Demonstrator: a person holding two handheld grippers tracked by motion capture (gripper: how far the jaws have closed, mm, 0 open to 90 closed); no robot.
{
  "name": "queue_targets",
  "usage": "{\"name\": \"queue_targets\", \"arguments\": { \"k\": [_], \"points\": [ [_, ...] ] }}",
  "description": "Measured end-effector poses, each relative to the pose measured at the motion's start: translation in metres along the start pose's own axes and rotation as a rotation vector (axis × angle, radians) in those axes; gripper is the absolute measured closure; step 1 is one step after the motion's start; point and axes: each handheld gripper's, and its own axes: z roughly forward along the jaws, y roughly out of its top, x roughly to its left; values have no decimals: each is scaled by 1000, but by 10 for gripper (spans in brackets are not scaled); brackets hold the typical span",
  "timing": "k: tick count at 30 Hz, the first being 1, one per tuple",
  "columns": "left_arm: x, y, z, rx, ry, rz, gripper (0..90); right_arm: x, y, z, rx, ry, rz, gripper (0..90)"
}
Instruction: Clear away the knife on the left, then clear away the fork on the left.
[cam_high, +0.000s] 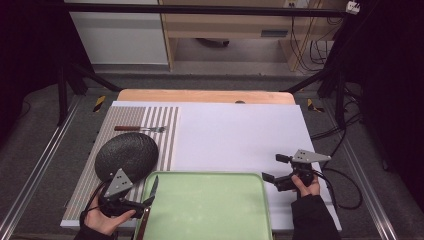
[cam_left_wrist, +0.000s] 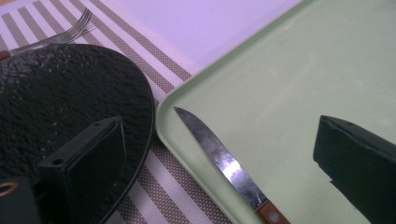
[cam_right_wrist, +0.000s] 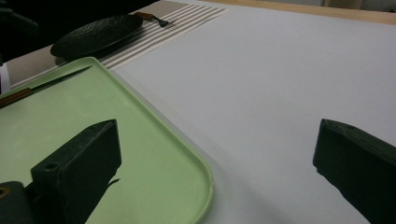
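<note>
Now the worktop (cam_high: 240, 135) is carrying a green tray (cam_high: 210, 210) at the near edge, seemingly collecting tableware. Left of it a black plate (cam_high: 126, 156) is sitting on a striped placemat (cam_high: 160, 120), a fork (cam_high: 142, 129) lying beyond. A knife (cam_left_wrist: 224, 163) is lying along the tray's left rim between the gaping left tongs (cam_high: 148, 201), apparently released. The right tongs (cam_high: 274, 170) are hanging open, empty. No writing is showing.

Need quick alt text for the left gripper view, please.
A steak knife lies along the left edge of a green tray, between the open left gripper jaws, untouched. A black plate and fork sit on the striped mat.
</note>
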Motion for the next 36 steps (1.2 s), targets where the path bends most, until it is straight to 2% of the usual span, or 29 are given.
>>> {"name": "queue_targets", "arguments": {
  "k": [9,13,20,27,36],
  "points": [
    [10,12,-1,11,-23,49,4,0,0,0,-2,0,0,12],
    [17,17,-1,4,-44,88,2,0,0,0,-1,2,0,10],
    [31,23,0,22,-33,122,0,0,0,0,0,0,1,11],
    [45,31,-3,17,-17,130,0,0,0,0,-1,-1,0,10],
    [60,42,0,43,-3,177,0,0,0,0,3,-5,3,10]
  ]
}}
